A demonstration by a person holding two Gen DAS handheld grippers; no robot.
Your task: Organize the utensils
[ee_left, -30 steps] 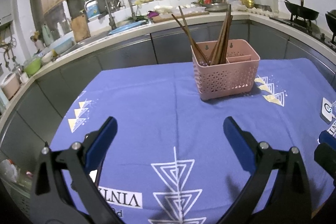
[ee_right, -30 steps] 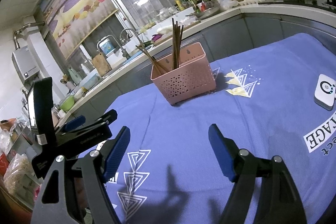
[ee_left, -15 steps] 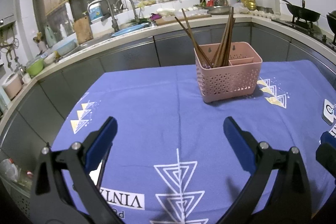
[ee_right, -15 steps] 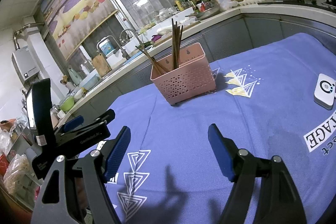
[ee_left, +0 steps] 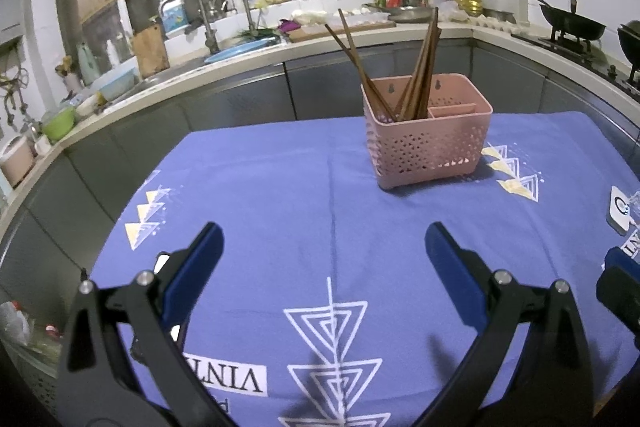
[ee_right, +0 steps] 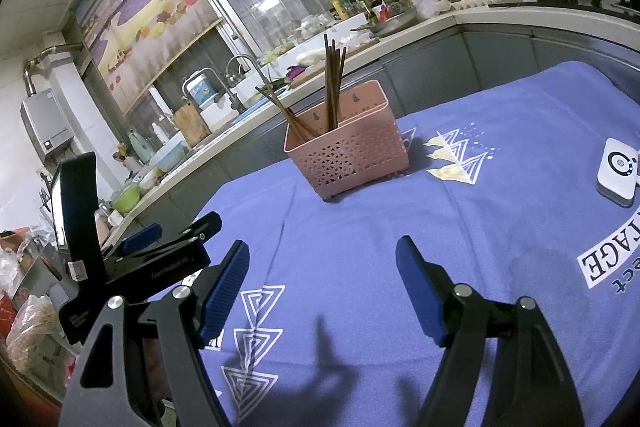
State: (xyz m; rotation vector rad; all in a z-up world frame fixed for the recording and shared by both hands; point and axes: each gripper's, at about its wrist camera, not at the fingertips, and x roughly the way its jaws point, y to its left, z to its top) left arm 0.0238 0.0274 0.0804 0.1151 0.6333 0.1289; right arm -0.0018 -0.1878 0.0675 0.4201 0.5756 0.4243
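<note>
your left claw [ee_left: 322, 245] and right claw [ee_right: 322, 263] are wide open and empty; chopsticks [ee_left: 416, 75] stand in the far basket [ee_left: 428, 143].

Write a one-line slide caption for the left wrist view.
Open left gripper faces a pink basket of chopsticks.

One pink basket [ee_left: 428, 143], several brown chopsticks [ee_left: 420, 75], one white device [ee_right: 616, 171], two grippers [ee_left: 324, 247] [ee_right: 322, 263]

Left gripper [ee_left: 322, 247] and right gripper [ee_right: 322, 259]: jaws spread wide, nothing between the blue pads, both held above the desk [ee_left: 280, 195]. The left gripper lies just left of the right gripper.
</note>
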